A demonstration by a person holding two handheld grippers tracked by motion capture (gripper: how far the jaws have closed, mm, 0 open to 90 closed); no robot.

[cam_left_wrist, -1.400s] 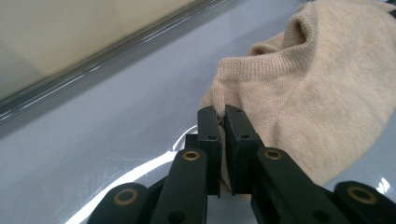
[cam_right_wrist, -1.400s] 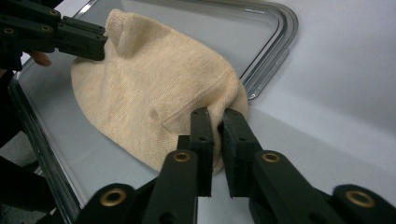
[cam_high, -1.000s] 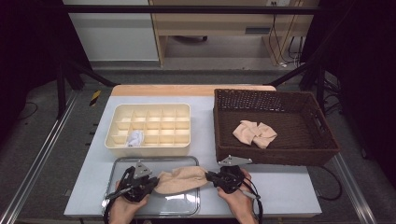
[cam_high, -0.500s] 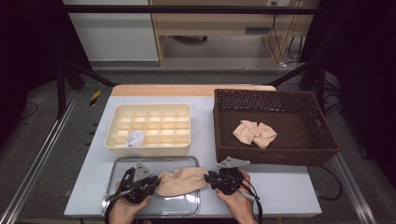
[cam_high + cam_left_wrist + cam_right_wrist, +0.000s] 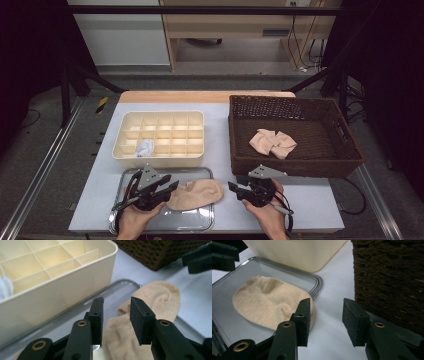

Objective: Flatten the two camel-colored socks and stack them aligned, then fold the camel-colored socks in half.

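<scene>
- Opening both sets of jaws: my left gripper (image 5: 165, 188) and right gripper (image 5: 238, 189) have just spread, nothing clamped between them.
- Beige sock (image 5: 196, 193) lies flat on the metal tray (image 5: 165, 225), toe spilling over the rim at 3 o'clock.
- Left gripper sits at the sock's 9 o'clock, right at 3.

Your left gripper (image 5: 171, 186) and right gripper (image 5: 232, 186) point toward each other, a gap between them. Both sets of jaws have just been opening and stand apart with nothing pressed between them. Your hands hold them from below.
</scene>
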